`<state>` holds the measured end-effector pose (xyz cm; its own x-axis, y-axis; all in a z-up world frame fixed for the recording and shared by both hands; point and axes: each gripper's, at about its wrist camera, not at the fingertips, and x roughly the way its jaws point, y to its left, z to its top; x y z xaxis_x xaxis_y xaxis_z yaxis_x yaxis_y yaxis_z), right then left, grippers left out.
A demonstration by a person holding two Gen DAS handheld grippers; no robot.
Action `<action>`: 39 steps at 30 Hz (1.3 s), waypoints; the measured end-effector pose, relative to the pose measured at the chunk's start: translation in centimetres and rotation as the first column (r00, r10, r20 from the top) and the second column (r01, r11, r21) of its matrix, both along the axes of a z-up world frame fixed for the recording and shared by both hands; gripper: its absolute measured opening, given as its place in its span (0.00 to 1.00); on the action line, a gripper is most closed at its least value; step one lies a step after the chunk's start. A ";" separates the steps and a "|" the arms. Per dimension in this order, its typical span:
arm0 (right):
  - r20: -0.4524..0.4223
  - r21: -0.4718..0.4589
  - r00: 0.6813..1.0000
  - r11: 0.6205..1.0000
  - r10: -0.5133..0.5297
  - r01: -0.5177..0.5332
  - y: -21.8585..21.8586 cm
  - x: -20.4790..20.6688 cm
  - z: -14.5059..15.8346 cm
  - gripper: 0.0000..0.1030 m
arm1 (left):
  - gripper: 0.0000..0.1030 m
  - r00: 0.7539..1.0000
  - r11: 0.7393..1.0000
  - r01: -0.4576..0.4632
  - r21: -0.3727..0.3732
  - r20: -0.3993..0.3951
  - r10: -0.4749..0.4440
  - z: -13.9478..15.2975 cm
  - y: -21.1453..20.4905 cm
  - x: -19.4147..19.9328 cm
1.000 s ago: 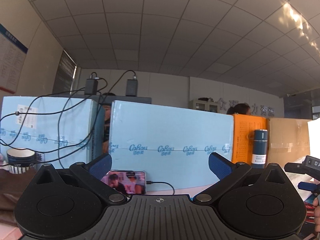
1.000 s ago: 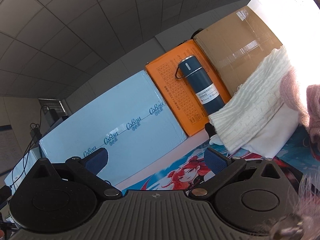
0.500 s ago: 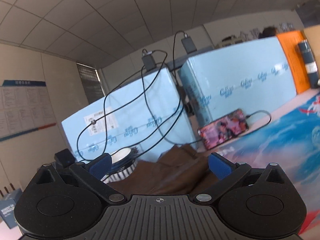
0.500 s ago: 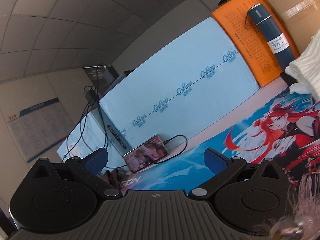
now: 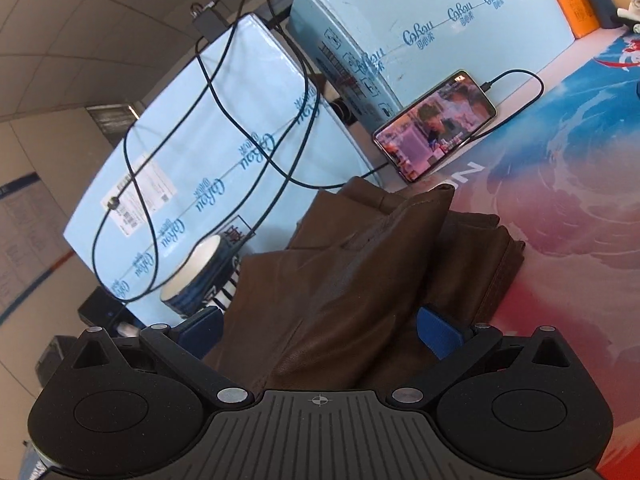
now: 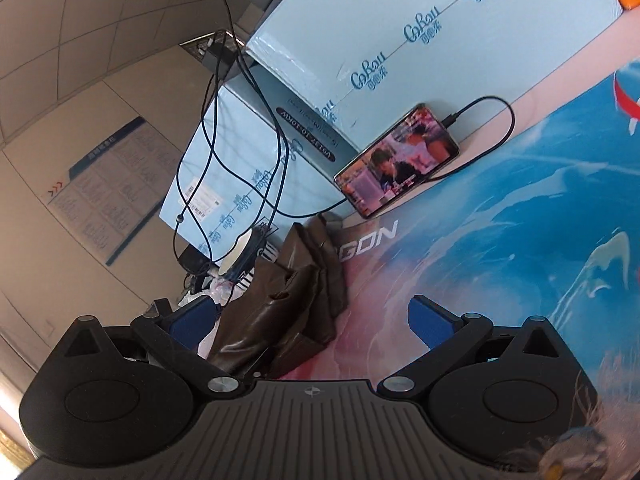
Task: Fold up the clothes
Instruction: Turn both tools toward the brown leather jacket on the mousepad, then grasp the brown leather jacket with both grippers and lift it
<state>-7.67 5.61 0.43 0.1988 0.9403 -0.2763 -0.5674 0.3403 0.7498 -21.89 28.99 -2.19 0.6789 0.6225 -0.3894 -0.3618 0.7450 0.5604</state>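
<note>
My left gripper (image 5: pixel 320 330) fingers spread, brown garment (image 5: pixel 360 280) between them, not pinched. Garment lies crumpled at desk (image 5: pixel 580 200) left edge, beside bowl (image 5: pixel 196 276), near phone (image 5: pixel 436 126). My right gripper (image 6: pixel 312 320) fingers spread, empty.

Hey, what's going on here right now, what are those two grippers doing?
A person is working with two handheld grippers over a brown garment lying bunched on a printed desk mat. The left gripper is open, its fingers on either side of the garment. The right gripper is open too, holding nothing. A phone plays video nearby.
</note>
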 end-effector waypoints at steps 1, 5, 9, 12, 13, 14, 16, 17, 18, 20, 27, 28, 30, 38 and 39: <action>-0.015 -0.006 1.000 1.000 0.018 -0.018 0.8 0.0 -0.1 1.00 | 1.00 1.000 0.998 -0.007 -0.056 0.010 0.007 0.1 0.8 0.1; -0.078 -0.036 0.993 0.995 0.093 -0.096 4.3 -0.3 -0.9 1.00 | 0.88 0.995 0.943 0.006 -0.334 0.094 0.027 0.1 4.3 -0.9; -0.162 -0.049 0.974 0.984 0.159 -0.169 7.6 -0.7 -1.9 1.00 | 0.36 0.971 0.836 0.048 -0.546 0.222 0.089 0.6 7.6 -2.9; -0.210 -0.060 0.958 0.976 0.194 -0.211 10.1 -1.2 -2.4 1.00 | 0.27 0.948 0.765 0.064 -0.641 0.278 0.154 0.2 9.5 -4.1; -0.193 -0.081 0.964 0.976 0.183 -0.202 11.0 -1.5 -2.4 1.00 | 0.27 0.941 0.747 0.070 -0.661 0.292 0.169 0.1 10.0 -4.3; -0.175 -0.101 0.970 0.976 0.171 -0.191 11.9 -1.8 -2.3 1.00 | 0.27 0.934 0.729 0.077 -0.680 0.304 0.185 0.1 10.4 -4.5; -0.137 -0.141 0.979 0.976 0.149 -0.168 13.6 -2.5 -2.2 1.00 | 0.27 0.921 0.694 0.093 -0.714 0.327 0.212 -0.1 11.2 -5.0; -0.127 -0.150 0.985 0.979 0.119 -0.137 14.3 -2.7 -2.2 1.00 | 0.27 0.915 0.679 0.102 -0.727 0.337 0.223 -0.2 11.4 -5.2; -0.118 -0.158 0.989 0.982 0.088 -0.106 15.0 -3.0 -2.1 1.00 | 0.27 0.905 0.654 0.108 -0.748 0.346 0.247 -0.4 11.9 -5.4; -0.108 -0.160 0.994 0.986 0.036 -0.053 16.1 -3.2 -2.2 1.00 | 0.27 0.884 0.601 0.131 -0.788 0.367 0.289 -0.8 12.8 -6.0; -0.007 -0.131 1.000 0.991 0.029 -0.030 17.5 -3.5 -2.8 0.98 | 0.14 0.792 0.466 0.204 -0.861 0.425 0.438 -1.8 15.1 -8.0; 0.000 -0.149 1.000 0.989 0.007 -0.007 17.1 -3.7 -2.6 0.98 | 0.13 0.781 0.454 0.210 -0.866 0.428 0.455 -1.9 15.3 -8.2; 0.030 -0.190 0.998 0.979 -0.063 0.067 16.4 -4.2 -2.2 0.98 | 0.13 0.772 0.445 0.215 -0.869 0.431 0.468 -1.9 15.3 -8.3; 0.169 -0.257 0.974 0.947 -0.153 0.193 19.8 -4.1 -2.4 0.95 | 0.14 0.759 0.435 0.229 -0.871 0.440 0.480 -2.0 15.4 -8.4; 0.147 -0.257 0.979 0.950 -0.142 0.176 20.2 -3.9 -2.5 0.71 | 0.14 0.757 0.439 0.232 -0.868 0.444 0.479 -2.0 15.4 -8.5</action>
